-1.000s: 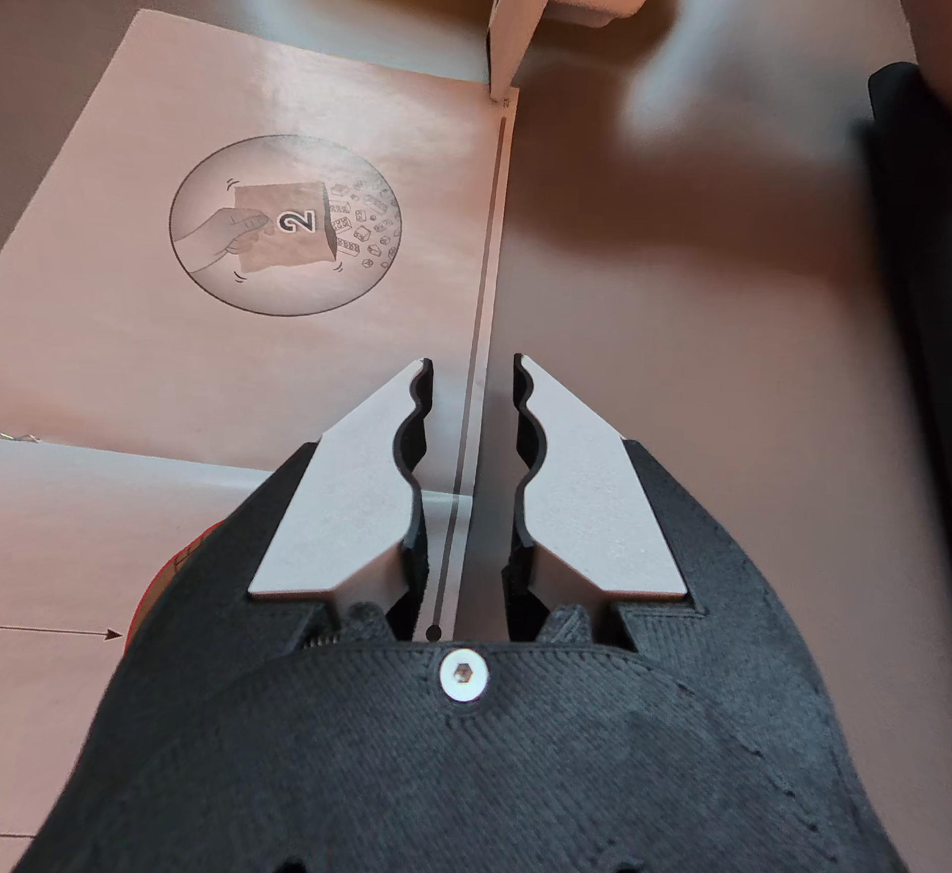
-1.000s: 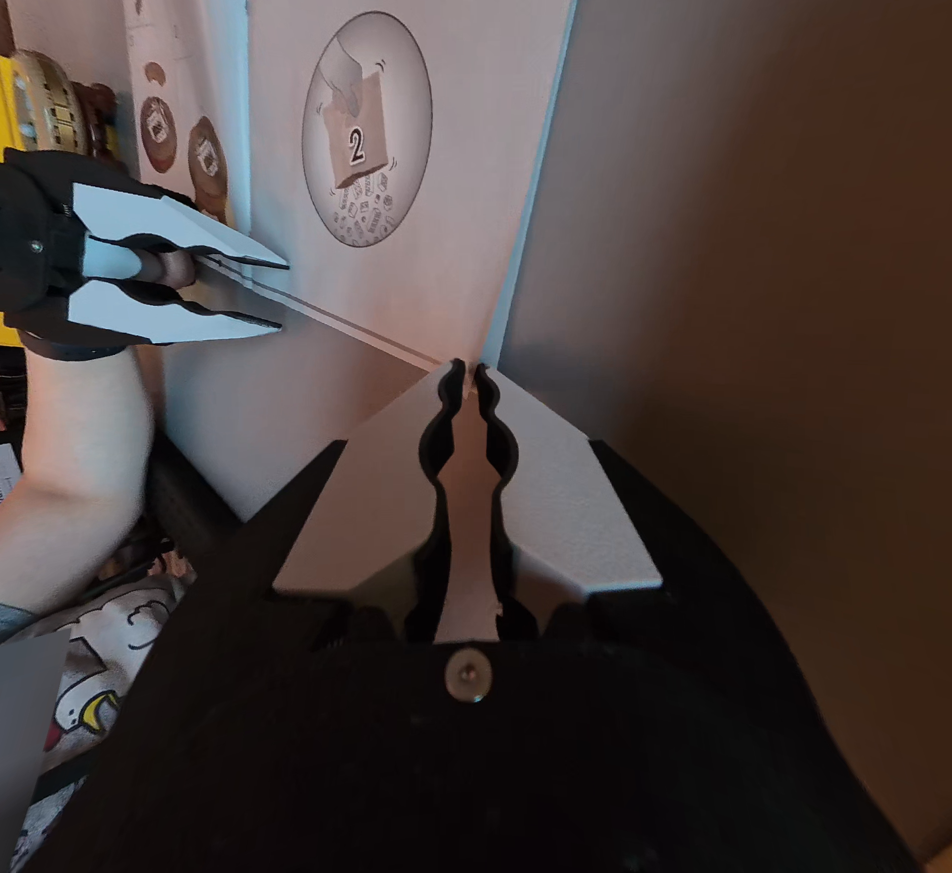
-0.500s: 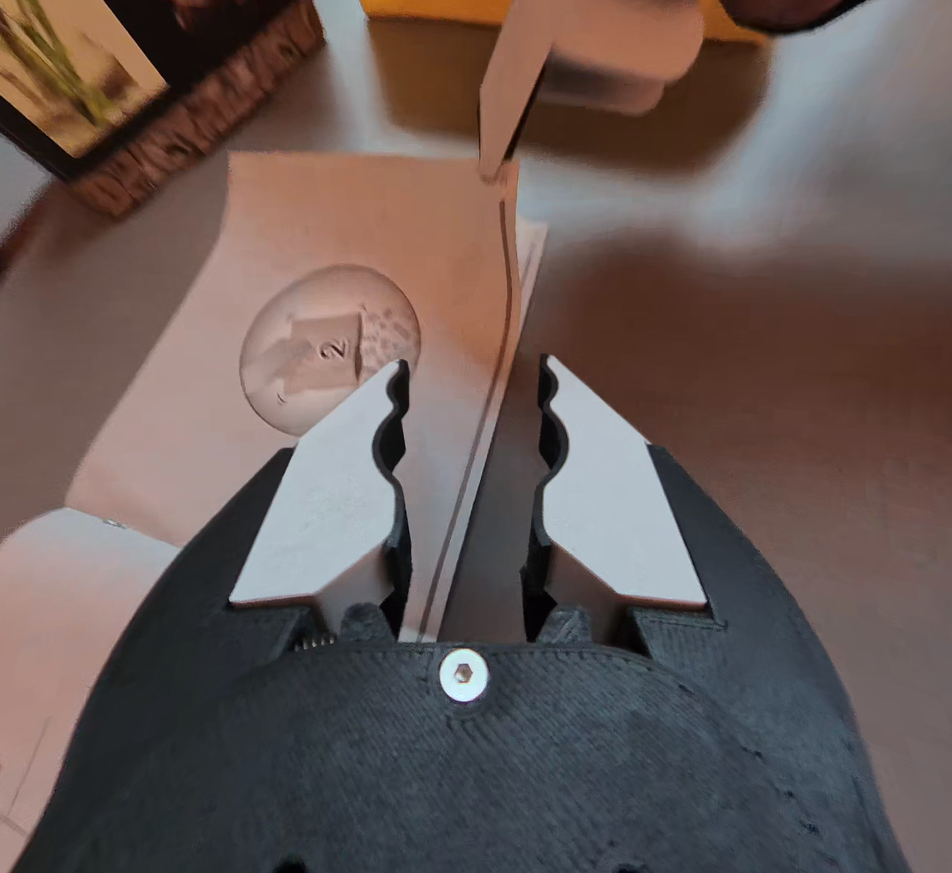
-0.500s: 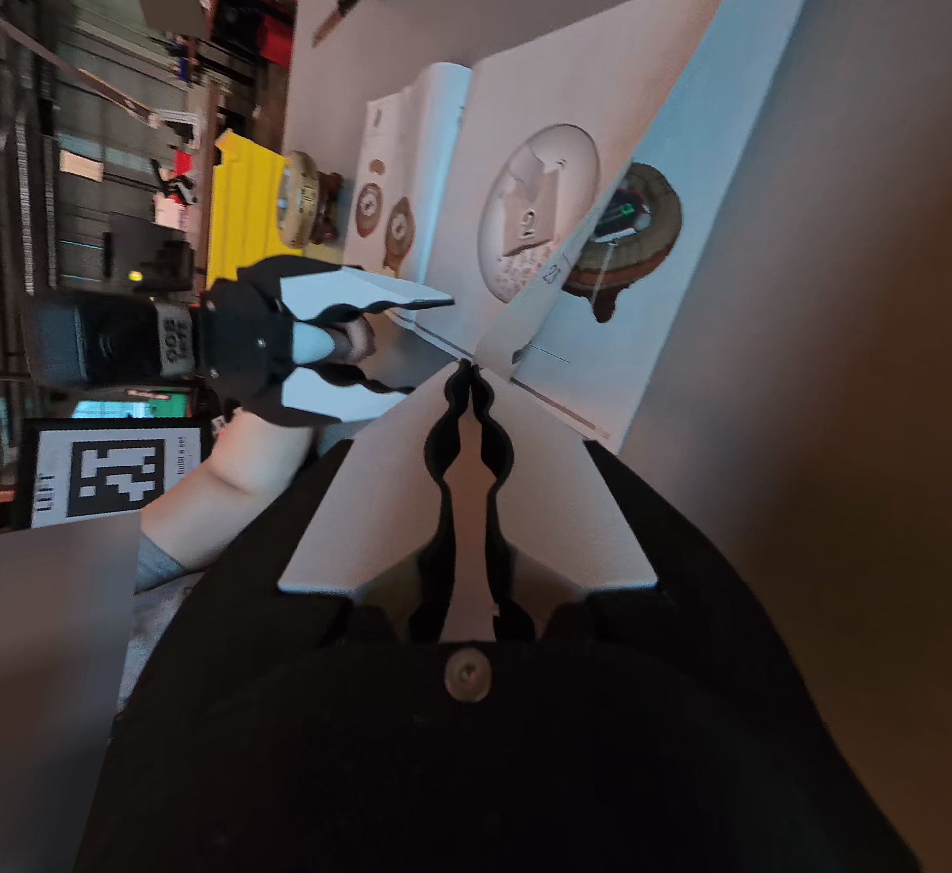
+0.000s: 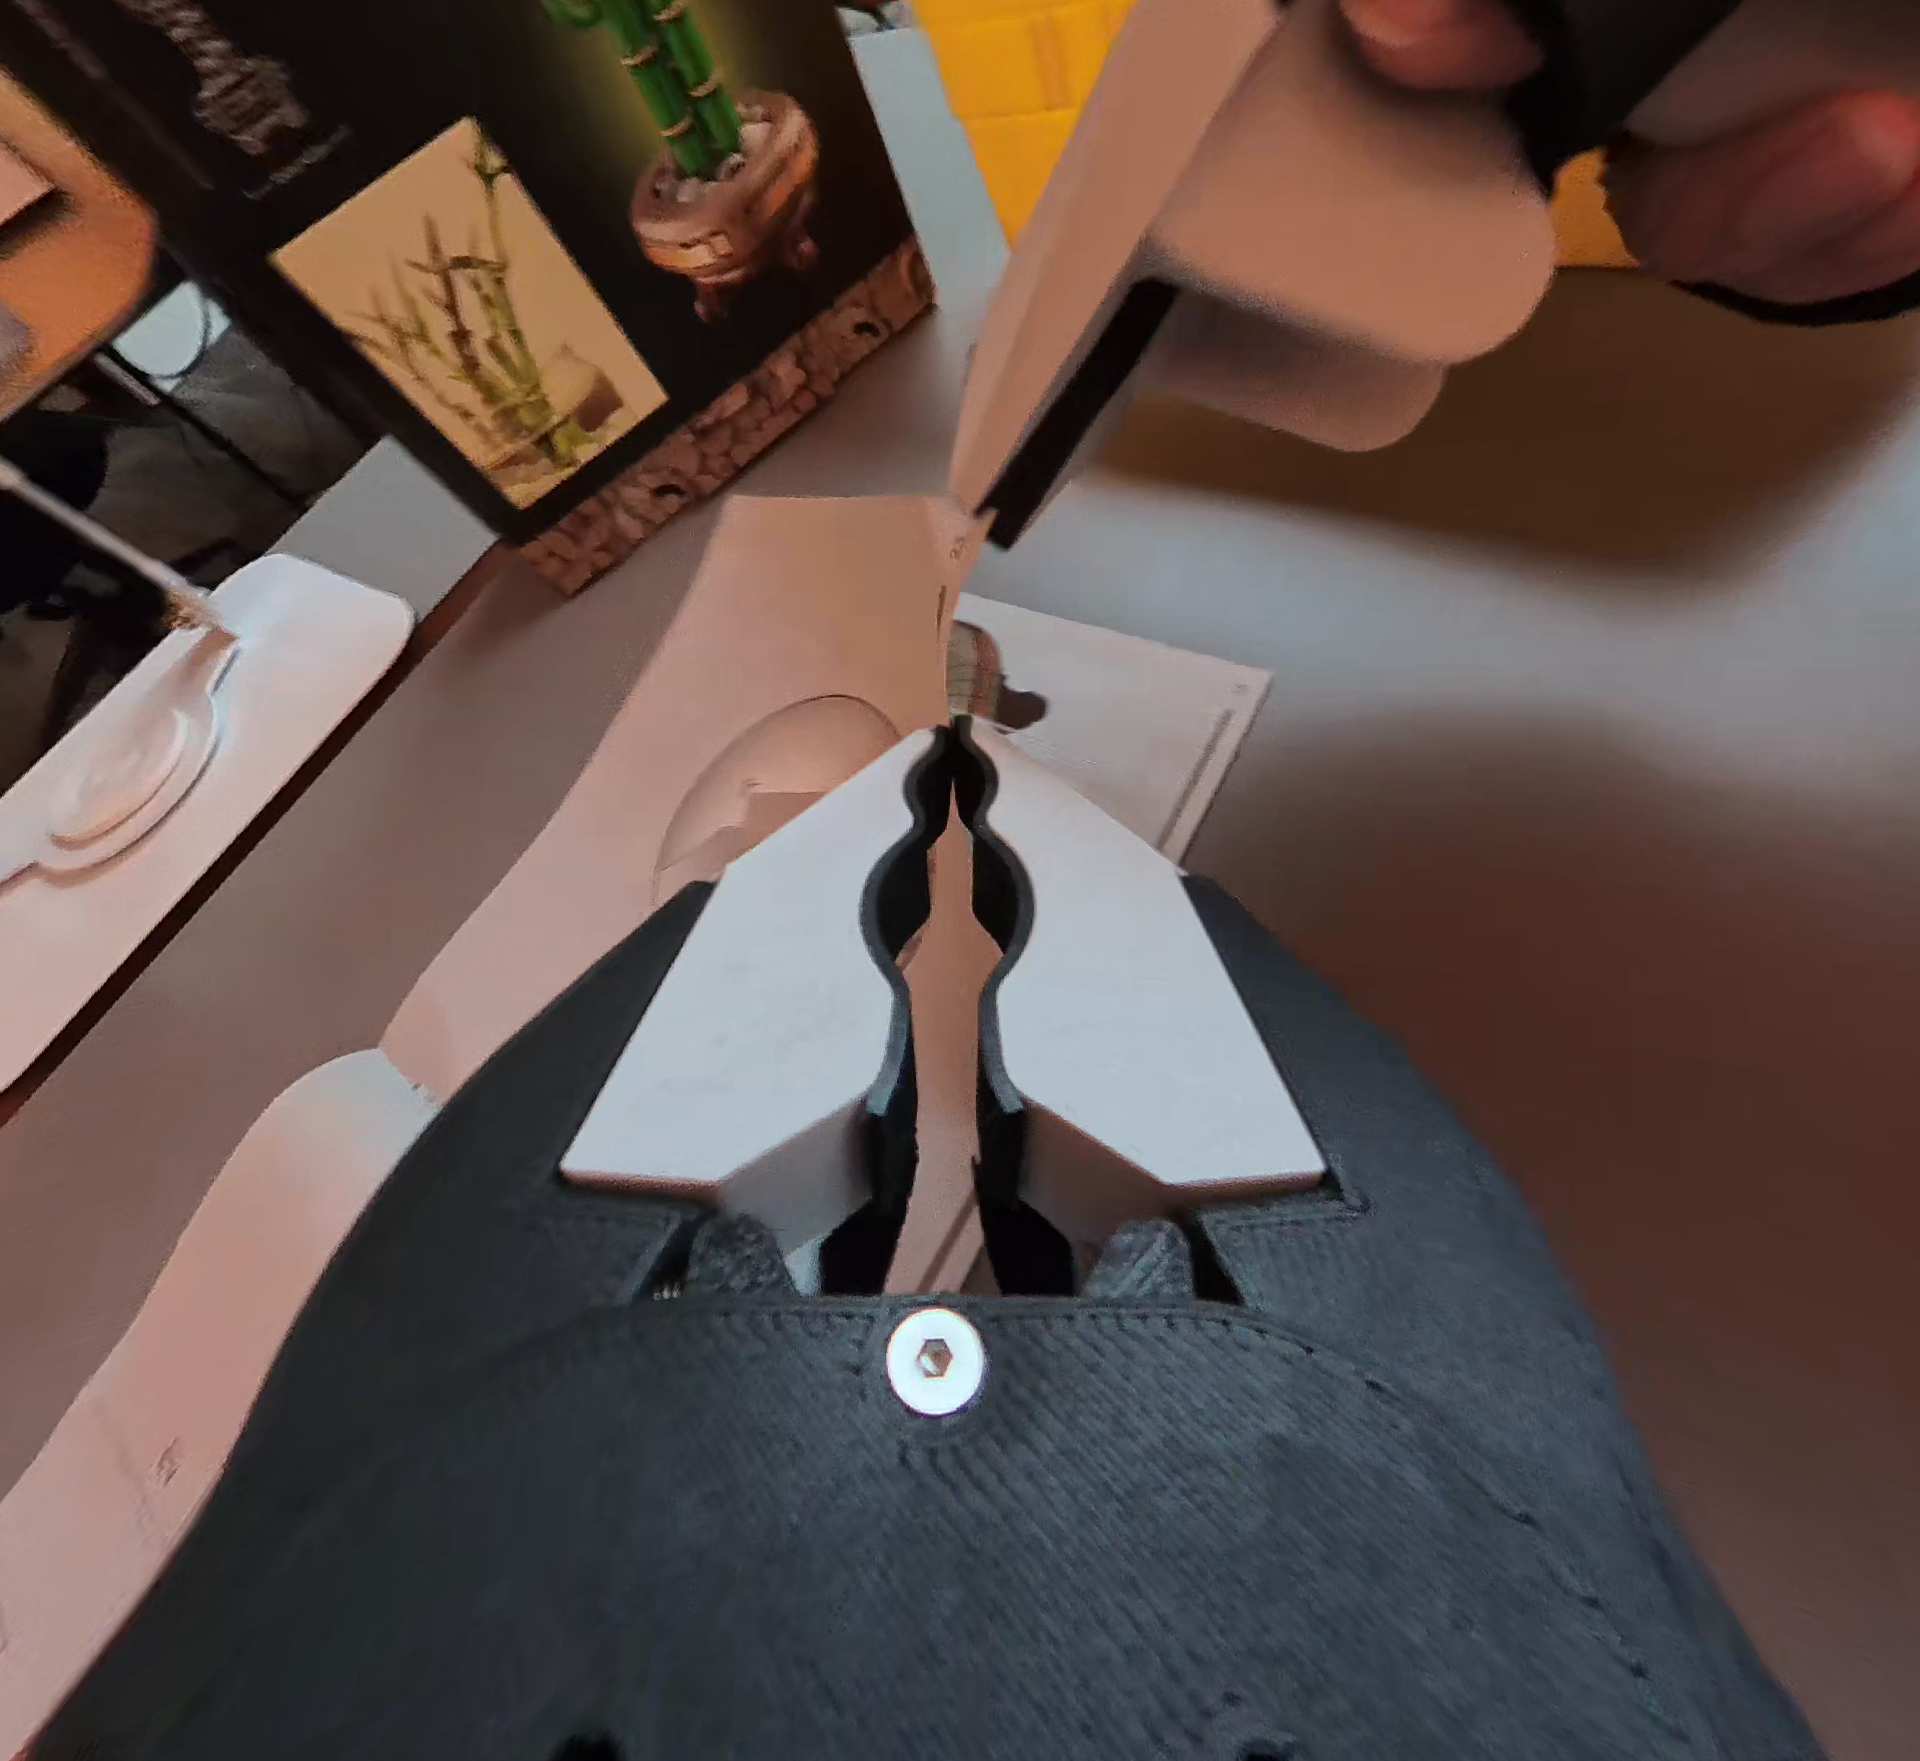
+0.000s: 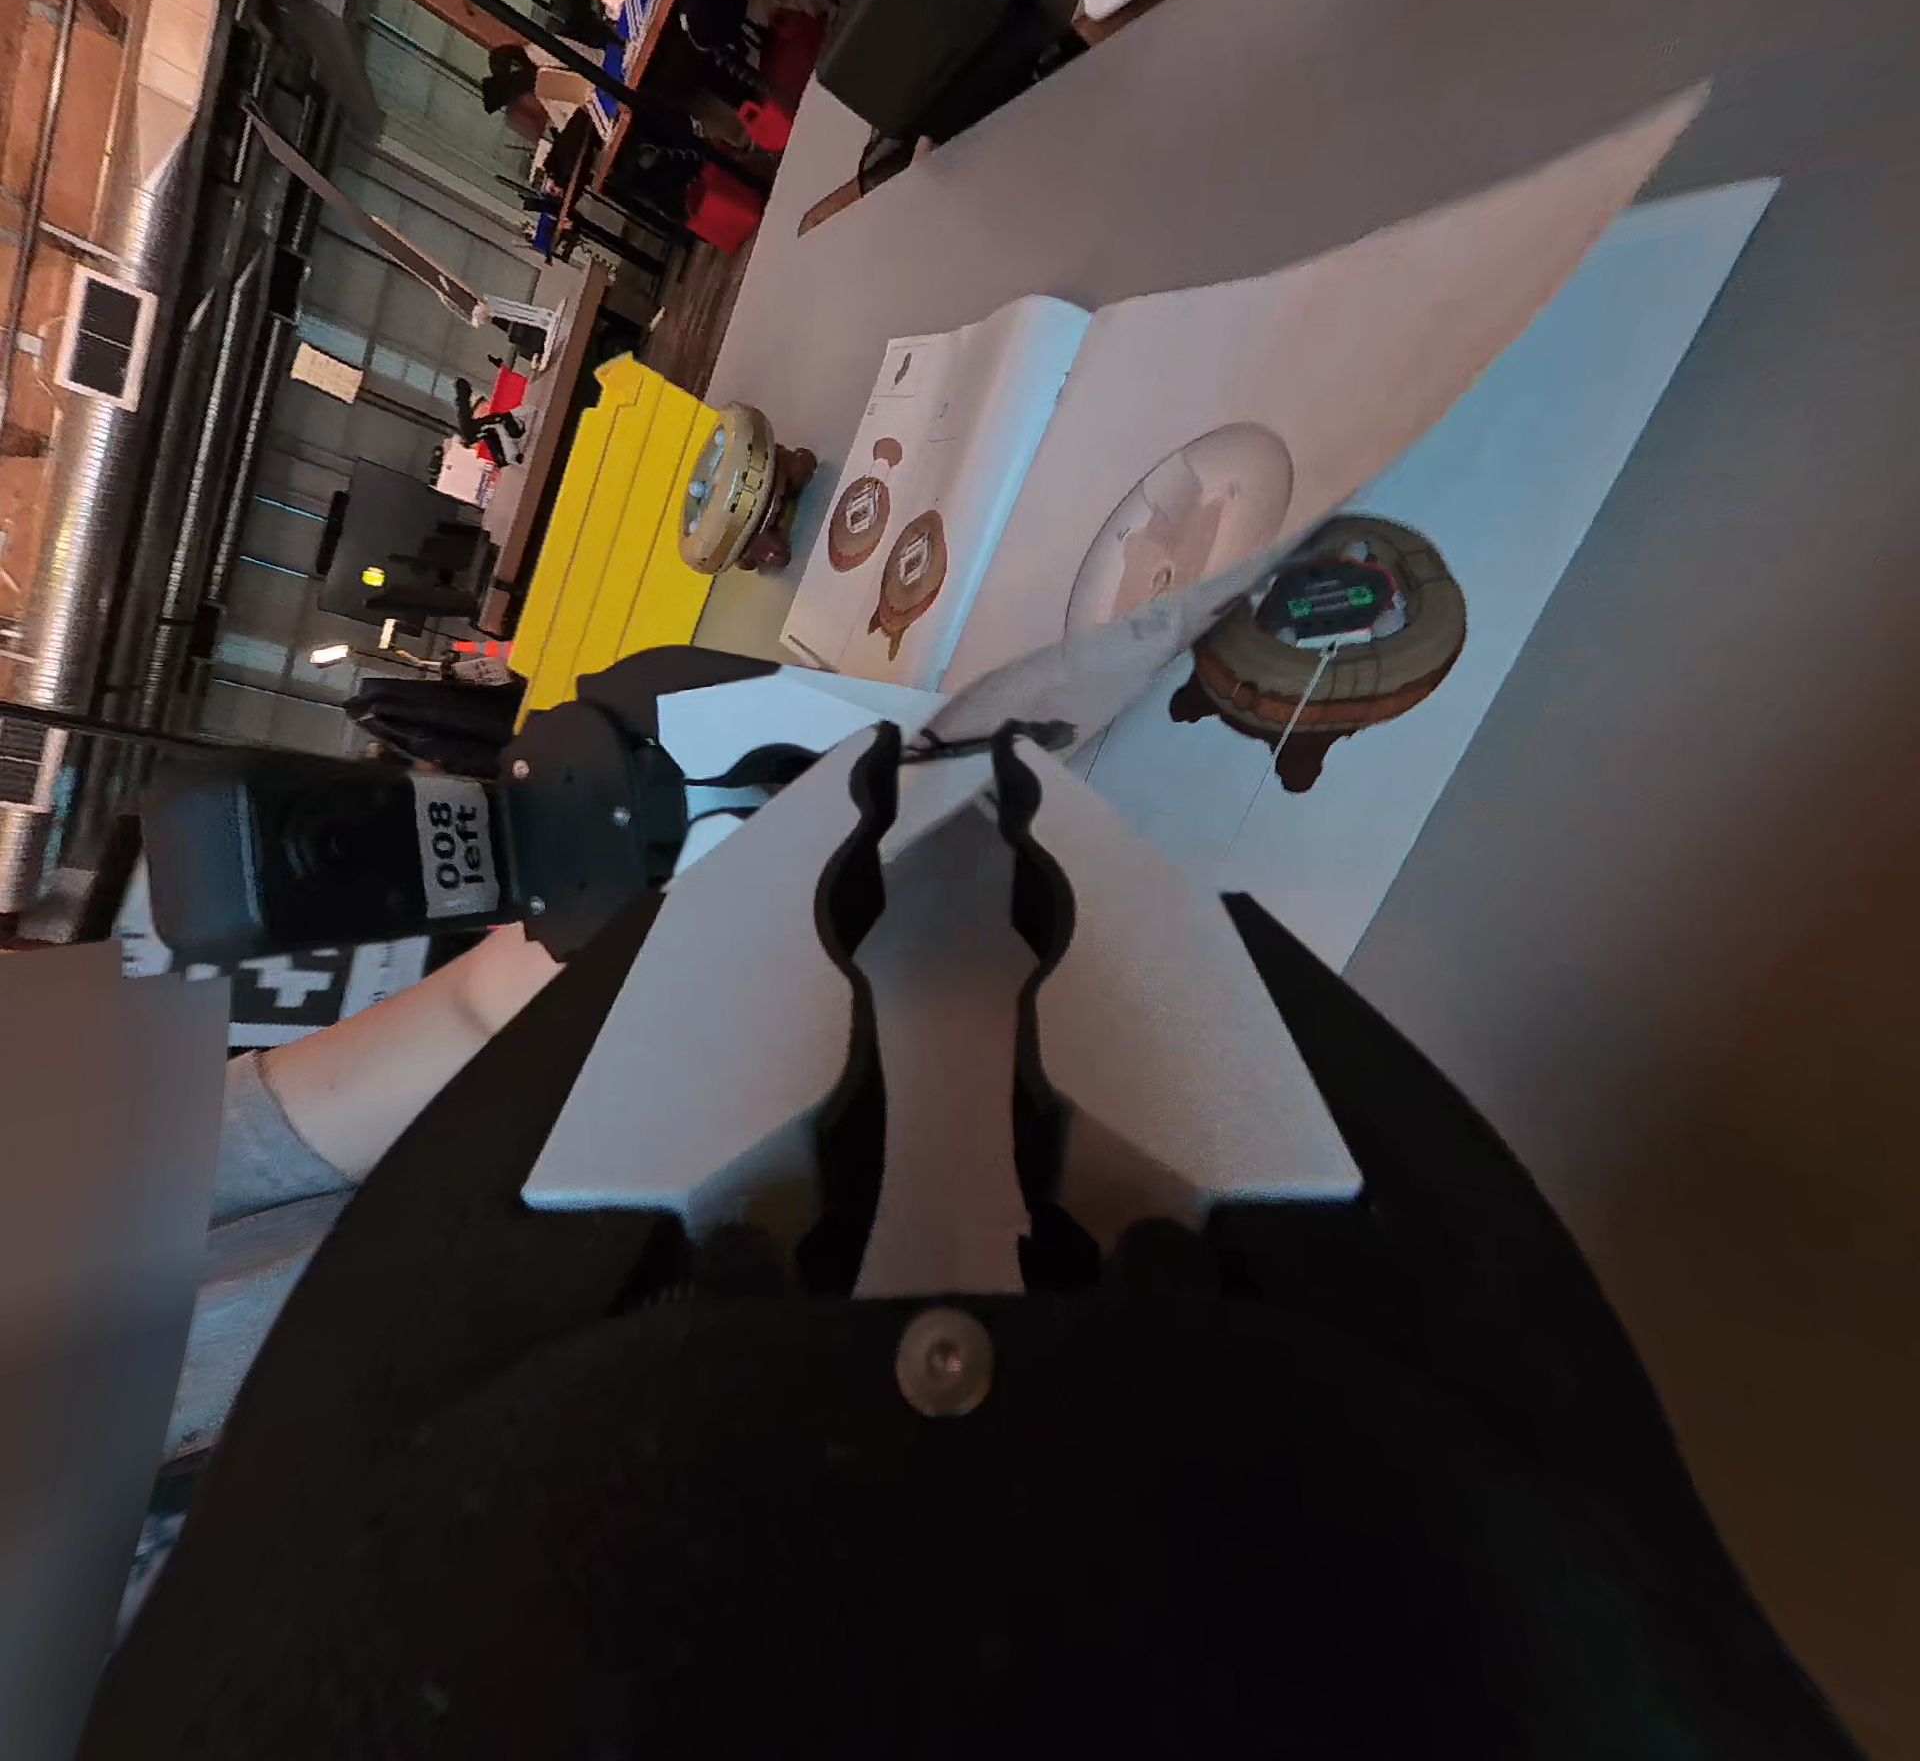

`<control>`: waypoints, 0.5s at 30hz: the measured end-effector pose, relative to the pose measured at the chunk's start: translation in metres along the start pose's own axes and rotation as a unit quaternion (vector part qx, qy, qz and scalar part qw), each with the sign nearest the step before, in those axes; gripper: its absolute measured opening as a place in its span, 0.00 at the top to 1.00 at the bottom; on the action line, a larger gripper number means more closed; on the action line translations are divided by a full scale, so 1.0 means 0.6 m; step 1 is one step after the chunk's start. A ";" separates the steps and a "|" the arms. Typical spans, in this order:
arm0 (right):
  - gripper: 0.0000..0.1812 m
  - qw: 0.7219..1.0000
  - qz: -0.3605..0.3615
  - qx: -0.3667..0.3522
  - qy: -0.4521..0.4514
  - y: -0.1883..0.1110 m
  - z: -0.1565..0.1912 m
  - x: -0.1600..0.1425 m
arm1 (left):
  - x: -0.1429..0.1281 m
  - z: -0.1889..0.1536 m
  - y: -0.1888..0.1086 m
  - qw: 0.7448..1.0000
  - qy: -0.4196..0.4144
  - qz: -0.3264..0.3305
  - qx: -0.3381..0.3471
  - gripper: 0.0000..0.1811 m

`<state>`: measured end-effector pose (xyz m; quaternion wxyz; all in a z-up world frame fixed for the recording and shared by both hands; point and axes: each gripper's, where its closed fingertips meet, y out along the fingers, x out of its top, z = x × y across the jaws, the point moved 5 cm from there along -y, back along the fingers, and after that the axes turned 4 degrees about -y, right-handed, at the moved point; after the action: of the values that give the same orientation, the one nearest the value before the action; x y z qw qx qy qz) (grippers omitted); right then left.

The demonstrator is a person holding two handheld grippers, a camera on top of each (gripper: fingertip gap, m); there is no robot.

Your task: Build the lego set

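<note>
I am pinching the lifted page point(image 5: 831, 631) edge in my left gripper point(image 5: 954, 755), tips closed on it. My right gripper point(image 6: 940, 755) is parted around the page's far corner. The booklet point(image 6: 1558, 485) is lying open beneath, its spine to the left.

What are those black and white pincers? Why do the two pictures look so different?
They are grabbing tools, one in each of a person's hands. Each carries a camera looking along its two fingers, so each picture is one tool's own view. The left gripper is shut on a page of the instruction booklet, holding it up. The right gripper is open, near that page's corner. On the grey table also stand a yellow bin, a round brick model and a box picturing bamboo.
</note>
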<state>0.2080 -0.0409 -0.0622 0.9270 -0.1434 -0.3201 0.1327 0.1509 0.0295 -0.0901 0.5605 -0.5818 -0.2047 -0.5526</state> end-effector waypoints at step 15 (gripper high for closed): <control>1.00 0.900 0.110 -0.234 -0.351 0.105 -0.031 -0.027 | -0.061 0.189 -0.197 0.949 -0.289 -0.086 0.092 1.00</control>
<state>0.1977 0.0086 -0.1076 0.6737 -0.3347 -0.6290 0.1963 0.0851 0.1771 -0.0448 0.4789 -0.6424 -0.4573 -0.3858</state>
